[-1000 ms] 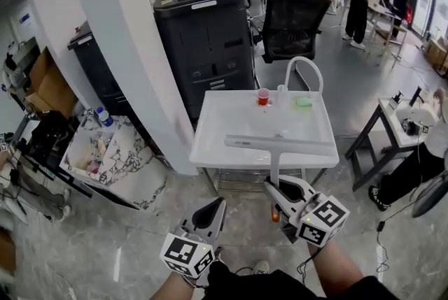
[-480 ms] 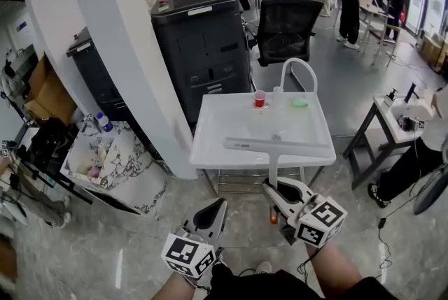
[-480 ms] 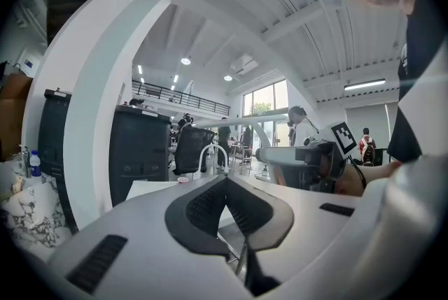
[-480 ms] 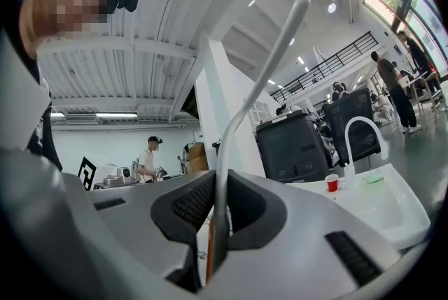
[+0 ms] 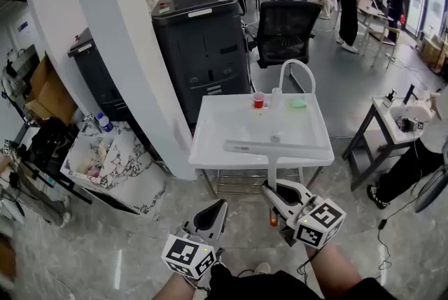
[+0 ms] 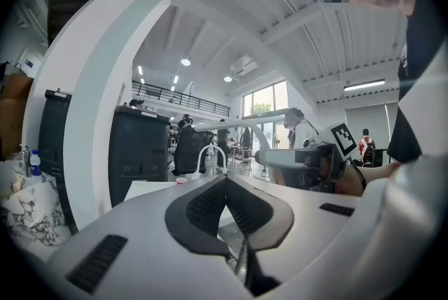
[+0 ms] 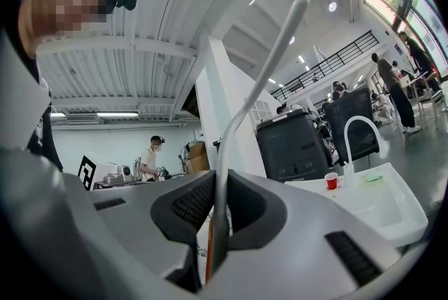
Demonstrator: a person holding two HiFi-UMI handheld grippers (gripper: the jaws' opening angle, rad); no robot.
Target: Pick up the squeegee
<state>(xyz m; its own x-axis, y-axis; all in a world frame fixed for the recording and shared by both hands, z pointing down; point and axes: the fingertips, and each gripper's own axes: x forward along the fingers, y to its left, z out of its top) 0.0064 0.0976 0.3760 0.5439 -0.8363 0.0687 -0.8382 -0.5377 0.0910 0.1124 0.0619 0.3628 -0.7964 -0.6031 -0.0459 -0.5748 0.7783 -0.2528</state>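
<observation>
Glossy wht plastic sink (image 5: 201,141), smooth matt grey plastic squeegee (image 5: 276,147)

A white bench (image 5: 231,125) stands on the grey floor (image 5: 350,75). Along the bench's far edge are a red cup (image 5: 259,101), a curved white tap (image 5: 298,71) and a green sponge (image 5: 299,103). Behind the bench stand a dark copier (image 5: 203,47) and a black office chair (image 5: 283,29). Left of the bench are a white pillar (image 5: 119,61) and a marble-patterned slab (image 5: 122,162).

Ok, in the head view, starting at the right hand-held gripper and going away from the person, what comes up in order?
The right hand-held gripper → squeegee → red cup → black office chair.
</observation>
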